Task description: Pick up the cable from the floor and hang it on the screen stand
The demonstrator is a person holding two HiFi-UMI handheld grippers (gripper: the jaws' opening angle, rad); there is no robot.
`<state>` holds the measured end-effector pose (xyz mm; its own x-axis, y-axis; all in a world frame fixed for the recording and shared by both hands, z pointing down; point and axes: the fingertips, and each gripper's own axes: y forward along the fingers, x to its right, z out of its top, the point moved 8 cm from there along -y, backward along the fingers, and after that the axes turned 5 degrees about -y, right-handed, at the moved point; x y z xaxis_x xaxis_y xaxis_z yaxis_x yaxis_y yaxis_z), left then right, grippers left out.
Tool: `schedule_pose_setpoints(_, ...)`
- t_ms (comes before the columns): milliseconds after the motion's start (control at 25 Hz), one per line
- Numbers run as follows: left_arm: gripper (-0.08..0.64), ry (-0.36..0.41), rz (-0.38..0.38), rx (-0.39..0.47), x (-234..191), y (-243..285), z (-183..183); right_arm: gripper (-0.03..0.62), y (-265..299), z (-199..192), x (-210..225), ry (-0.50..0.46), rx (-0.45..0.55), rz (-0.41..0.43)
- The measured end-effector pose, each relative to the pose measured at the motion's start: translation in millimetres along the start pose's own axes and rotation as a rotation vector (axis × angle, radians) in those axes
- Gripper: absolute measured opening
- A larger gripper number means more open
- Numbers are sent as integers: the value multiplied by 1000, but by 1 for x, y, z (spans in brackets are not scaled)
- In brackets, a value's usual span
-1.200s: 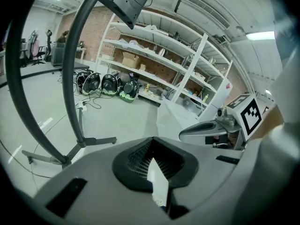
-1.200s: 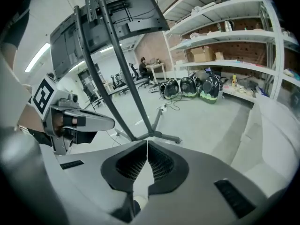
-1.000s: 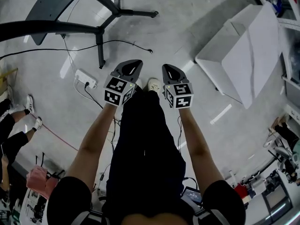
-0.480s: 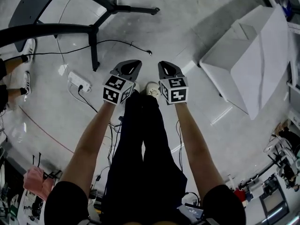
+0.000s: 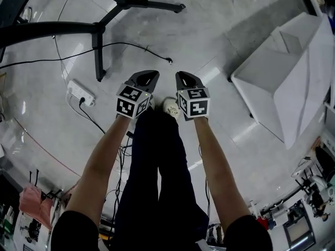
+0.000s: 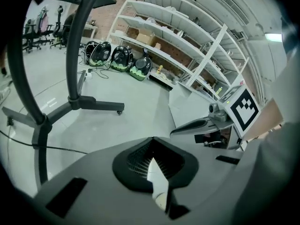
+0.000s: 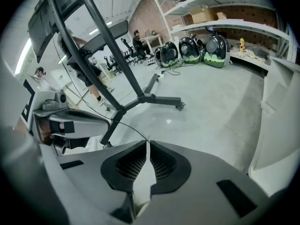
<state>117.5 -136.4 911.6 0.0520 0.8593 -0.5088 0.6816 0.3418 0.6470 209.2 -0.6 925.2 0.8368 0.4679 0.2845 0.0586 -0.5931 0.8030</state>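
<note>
A thin black cable (image 5: 118, 46) lies on the grey floor, and its free end (image 5: 169, 61) is just beyond my two grippers. It also shows as a dark line (image 6: 51, 148) in the left gripper view and as a thin cable (image 7: 129, 127) in the right gripper view. The dark screen stand (image 5: 97, 51) rises at the upper left on wheeled legs (image 6: 96, 105), with its post (image 7: 117, 60) visible in the right gripper view. My left gripper (image 5: 149, 73) (image 6: 152, 139) and right gripper (image 5: 182, 75) (image 7: 147, 142) hang side by side above the floor. Both are shut and hold nothing.
A white power strip (image 5: 80, 92) with a plugged lead lies left of the grippers. A large white box (image 5: 282, 82) stands at the right. The person's legs and a white shoe (image 5: 170, 107) are under the grippers. Shelving (image 6: 187, 46) lines the far wall.
Both grippers have sunk toward the floor, side by side and still shut. The cable end and stand legs now look nearer to them.
</note>
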Motion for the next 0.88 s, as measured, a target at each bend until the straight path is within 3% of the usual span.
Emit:
schedule_pose_setpoints(200,6,-72,18,2,-35,24,-23,28,44,-17,9,10,-17,-23)
schedule_pose_setpoints(480,6,-98,27,18,-71,57,-43,32,97,-41,22,65,-22,-30)
schedule_pose_setpoints(640,6,-113,24,31,-89,77,-57,161,129,-59,28,68,-67,-36)
schedule_pose_setpoints(880,6,-116,17,24,-113,105,-92,172,178,-87,36,18,-93,-47)
